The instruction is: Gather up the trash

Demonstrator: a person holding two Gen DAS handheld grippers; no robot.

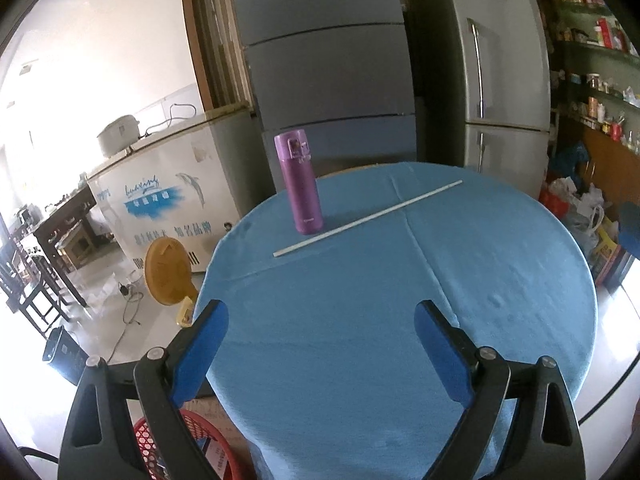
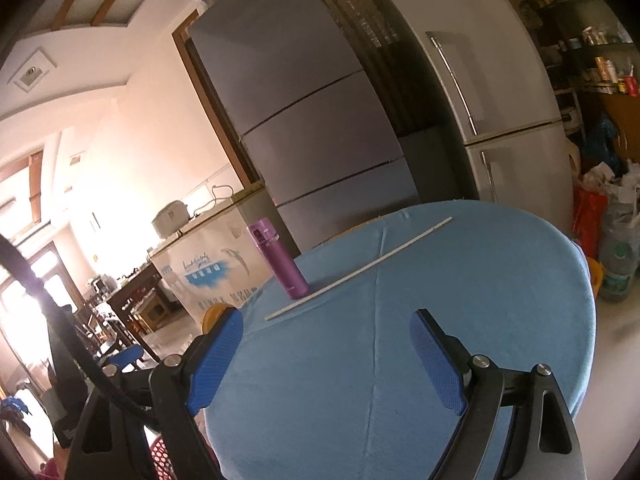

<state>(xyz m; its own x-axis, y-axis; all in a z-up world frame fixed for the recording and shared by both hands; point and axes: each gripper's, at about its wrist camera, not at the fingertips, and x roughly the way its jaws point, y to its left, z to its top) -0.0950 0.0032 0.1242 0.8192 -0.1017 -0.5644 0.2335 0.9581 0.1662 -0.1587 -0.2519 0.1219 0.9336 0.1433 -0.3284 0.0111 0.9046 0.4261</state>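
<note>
1. Left hand-held gripper (image 1: 322, 312) spread wide over the near counter (image 1: 480, 264), blue cloth on it, nothing between the pads.
2. Right hand-held gripper (image 2: 326, 326) also spread, empty.
3. Long white straw (image 1: 368, 219) lies diagonally on the far half of the counter.
4. Purple thermos bottle (image 1: 299, 184) upright just behind the straw's left end.
5. Red basket (image 1: 176, 444) below the counter edge, lower left.

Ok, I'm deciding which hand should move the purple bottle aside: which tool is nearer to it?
Left, likely. The left tool faces the purple bottle almost straight ahead, and it looms larger there; from the right tool it sits further off, ahead-left.
</note>
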